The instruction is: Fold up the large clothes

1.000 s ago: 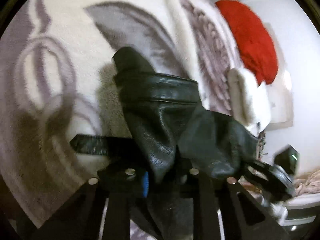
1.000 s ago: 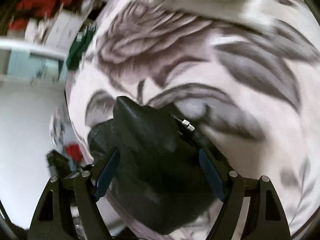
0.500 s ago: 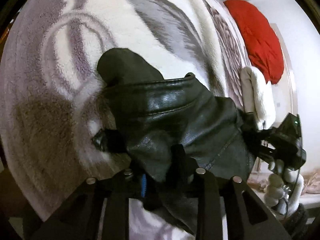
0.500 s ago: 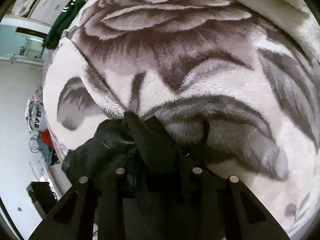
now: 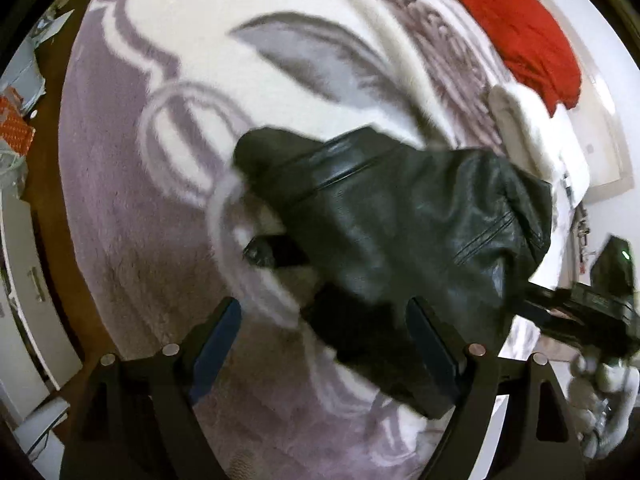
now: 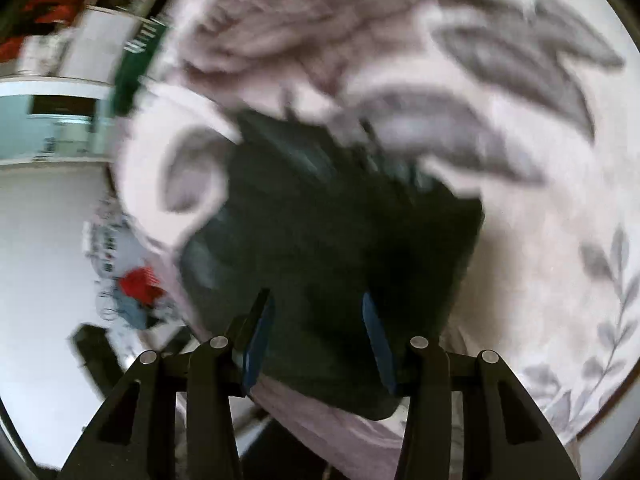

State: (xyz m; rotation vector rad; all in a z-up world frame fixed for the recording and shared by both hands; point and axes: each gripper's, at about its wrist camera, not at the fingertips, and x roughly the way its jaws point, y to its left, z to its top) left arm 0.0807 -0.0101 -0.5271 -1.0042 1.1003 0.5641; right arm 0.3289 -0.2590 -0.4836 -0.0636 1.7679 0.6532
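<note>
A black leather jacket (image 5: 408, 232) lies bunched on a white and purple floral blanket (image 5: 168, 120). A strap end (image 5: 264, 250) sticks out at its left. My left gripper (image 5: 320, 336) is open, its fingers apart just above the jacket's near edge, holding nothing. In the right wrist view the jacket (image 6: 332, 220) is a dark, blurred heap. My right gripper (image 6: 316, 332) is open over the jacket's near edge, blue pads apart. The right gripper's body also shows in the left wrist view (image 5: 592, 304), beside the jacket.
A red cloth (image 5: 516, 28) and a white folded towel (image 5: 520, 128) lie at the far right of the bed. The bed's edge and wooden floor (image 5: 44, 200) are at the left. A green garment (image 6: 136, 60) hangs off the bed's far side.
Both grippers were shut on the jacket half a second ago and have opened and let go. The jacket has dropped onto the blanket. Both grippers have pulled back a little.
</note>
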